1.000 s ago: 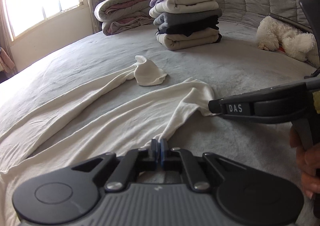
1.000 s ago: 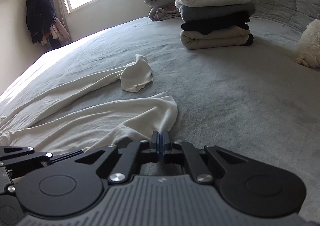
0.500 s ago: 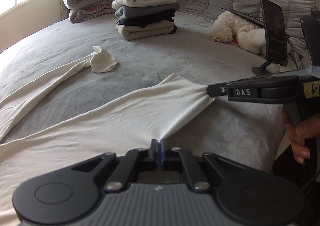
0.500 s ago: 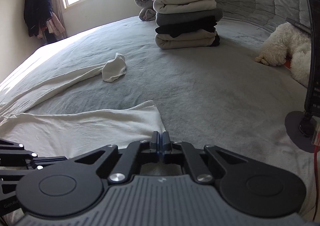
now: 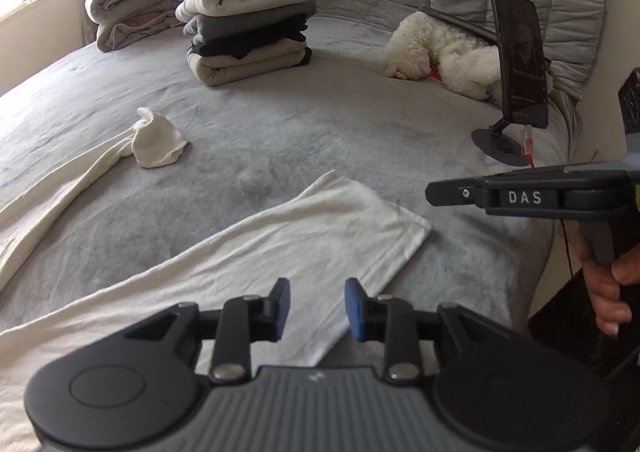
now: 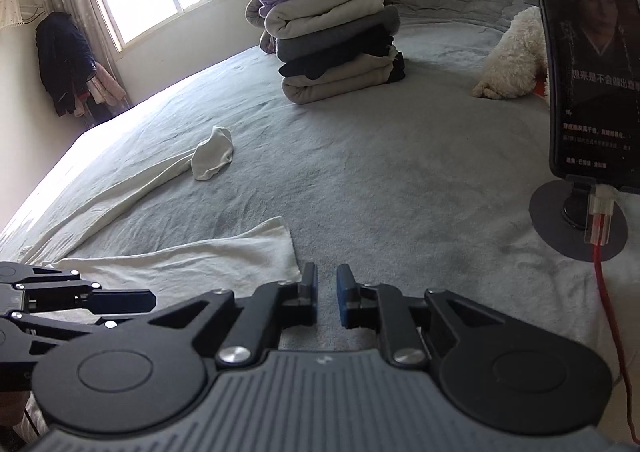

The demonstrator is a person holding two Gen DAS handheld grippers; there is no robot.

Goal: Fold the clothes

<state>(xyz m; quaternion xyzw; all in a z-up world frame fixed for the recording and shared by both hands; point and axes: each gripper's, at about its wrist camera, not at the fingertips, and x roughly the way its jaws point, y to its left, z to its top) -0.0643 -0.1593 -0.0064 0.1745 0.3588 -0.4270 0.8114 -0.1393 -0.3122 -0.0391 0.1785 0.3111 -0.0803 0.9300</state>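
Left gripper (image 5: 317, 309) jaws parted, empty, hovering over near edge of long cream-white cotton garment (image 5: 280, 252) spread on grey bed cover (image 5: 320, 140). Right gripper (image 6: 327, 302) jaws slightly apart, empty, just right of garment's squared end (image 6: 276, 248), not touching. Garment lies flat near grippers, lightly creased; second strip runs off to far left, ending in bunched cuff (image 5: 158, 142). Behind: stack of folded clothes (image 5: 248, 24). Right hand (image 5: 608, 288) grips handle.
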